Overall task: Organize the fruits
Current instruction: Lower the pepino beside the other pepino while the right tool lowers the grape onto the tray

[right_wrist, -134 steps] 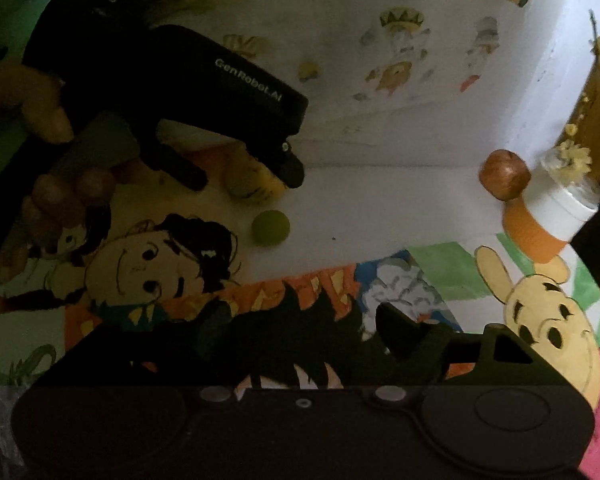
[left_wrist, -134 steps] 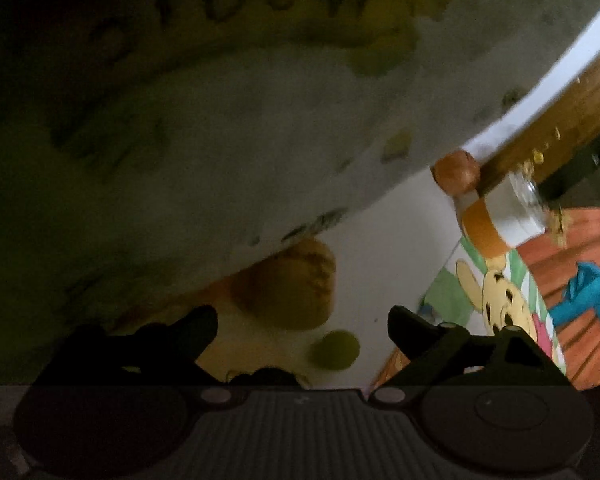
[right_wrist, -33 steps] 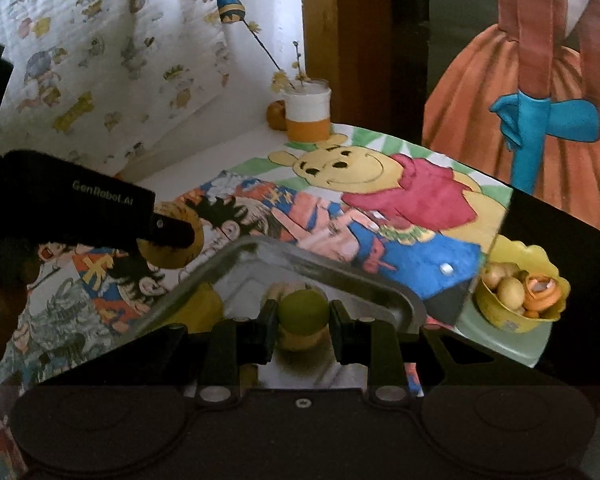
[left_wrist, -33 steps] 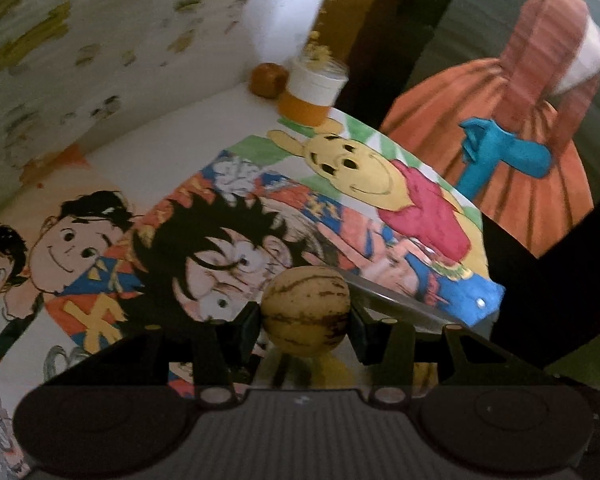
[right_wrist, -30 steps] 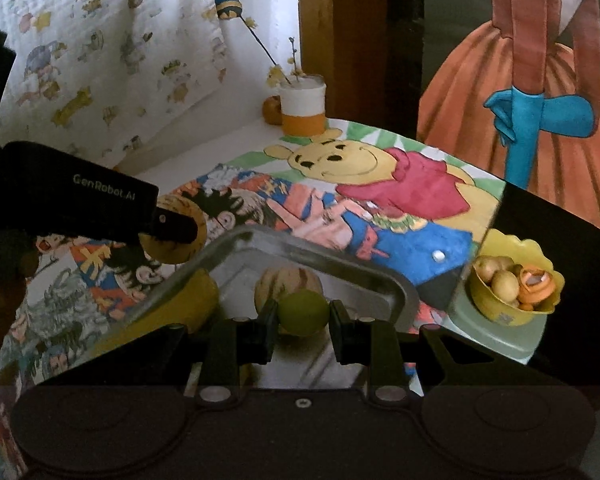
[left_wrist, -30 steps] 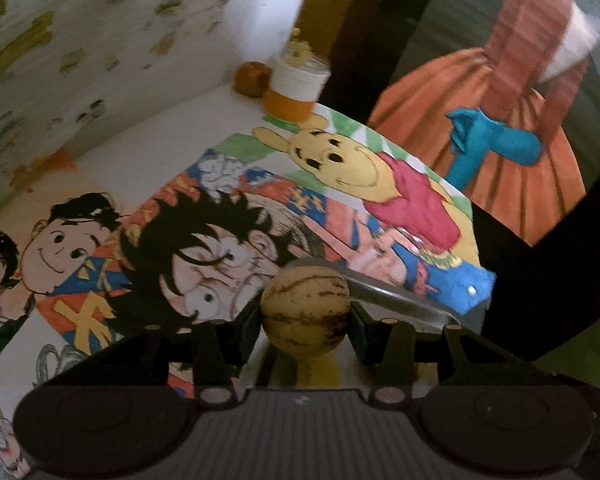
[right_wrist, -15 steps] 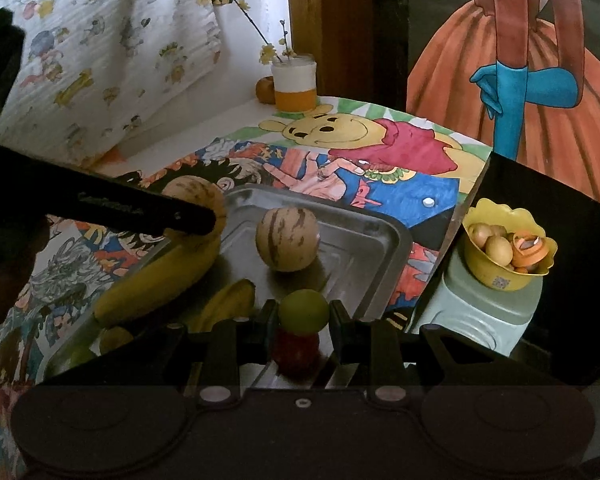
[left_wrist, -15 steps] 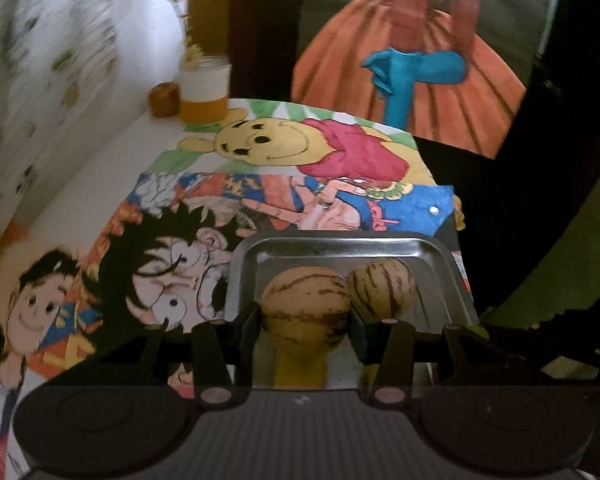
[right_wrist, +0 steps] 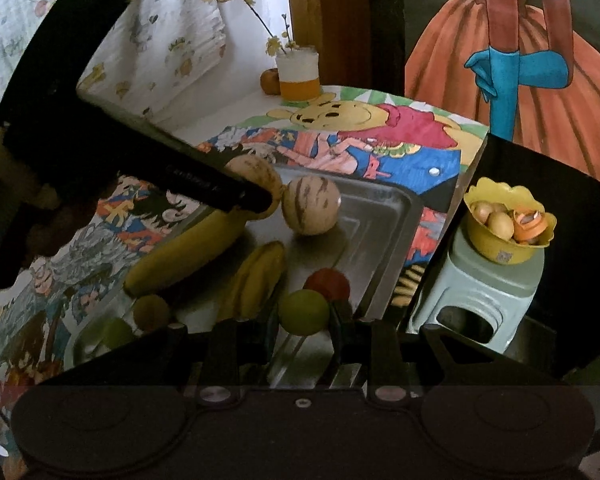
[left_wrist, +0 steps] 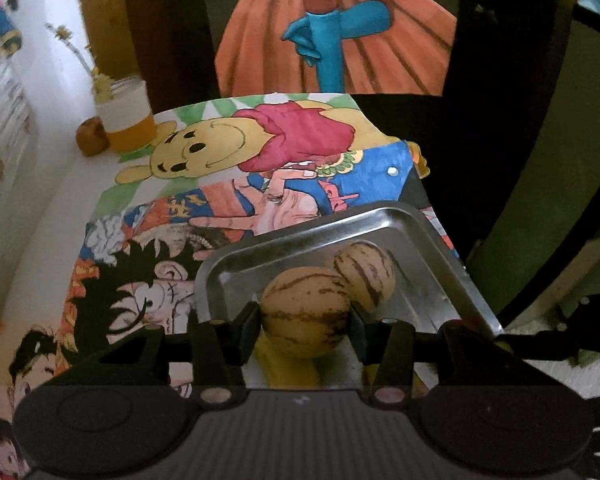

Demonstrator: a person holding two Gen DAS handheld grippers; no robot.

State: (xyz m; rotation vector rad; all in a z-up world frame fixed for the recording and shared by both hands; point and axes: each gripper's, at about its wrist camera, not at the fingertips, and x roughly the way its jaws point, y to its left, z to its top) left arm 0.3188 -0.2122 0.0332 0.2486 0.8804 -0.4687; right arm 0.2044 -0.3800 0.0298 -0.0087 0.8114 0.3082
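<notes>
Basically mid-delivery: both claws are loaded and hanging over the steel tray [right_wrist: 384, 216], nothing let go yet.

Left claw [left_wrist: 305, 320] is clamped on a striped melon [left_wrist: 305, 322], pads on both flanks. It sits at the tray's far end, just beside the second striped melon [left_wrist: 366, 280] already lying in the tray, close enough that I can't tell if they touch.

Right claw [right_wrist: 303, 320] is fully closed on a small green fruit [right_wrist: 303, 312], at the near right side of the tray, right by a red fruit [right_wrist: 327, 285].

Already in the tray per the right wrist view: two bananas [right_wrist: 188, 252], a small brown fruit [right_wrist: 151, 312], another green one [right_wrist: 116, 332].

My read of the next move:
- left: lower until the melon rests on the tray floor next to its twin, then open. Round, so it'll likely roll if released high.
- right: set the green fruit into the gap beside the red one, then open.

Yellow bowl [right_wrist: 500, 246] on the stool [right_wrist: 476, 292] off the counter [left_wrist: 56, 216] isn't part of this step, as far as I can judge.
</notes>
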